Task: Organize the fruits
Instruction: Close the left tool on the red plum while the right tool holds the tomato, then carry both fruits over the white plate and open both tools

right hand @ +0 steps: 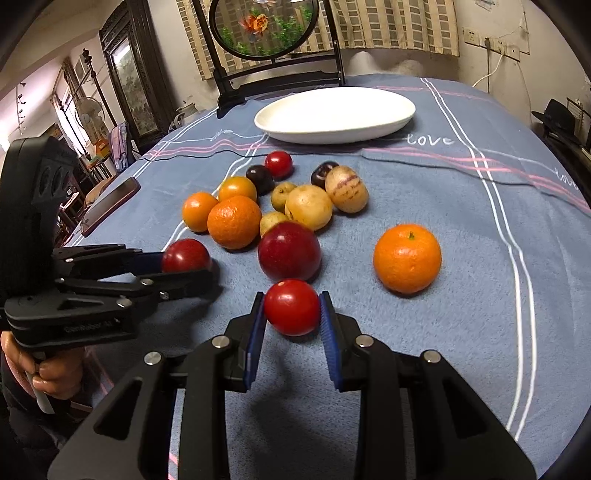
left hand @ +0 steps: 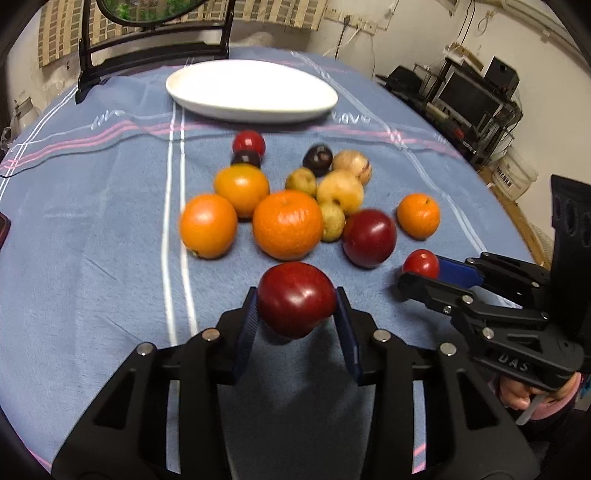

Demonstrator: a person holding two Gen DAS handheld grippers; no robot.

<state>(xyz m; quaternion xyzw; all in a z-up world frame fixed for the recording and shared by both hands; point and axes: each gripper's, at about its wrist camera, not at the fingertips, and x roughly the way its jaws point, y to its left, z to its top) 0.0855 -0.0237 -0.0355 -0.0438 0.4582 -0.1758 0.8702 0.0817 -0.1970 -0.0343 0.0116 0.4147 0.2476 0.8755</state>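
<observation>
red plum [left hand: 295, 298] in left tool [left hand: 296, 317]

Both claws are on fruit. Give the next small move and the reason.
Probably lift both and carry them to the white plate: the left claw pinches a dark red plum, the right claw a tomato, and the plate is bare.

A blue striped cloth [right hand: 461, 206] covers the tabletop. At its far edge stands a dark-framed round screen [right hand: 264, 27] before checked curtains [right hand: 391, 26]. Far left, a dark cabinet [right hand: 129, 85]; right, shelves of electronics [left hand: 469, 96].
</observation>
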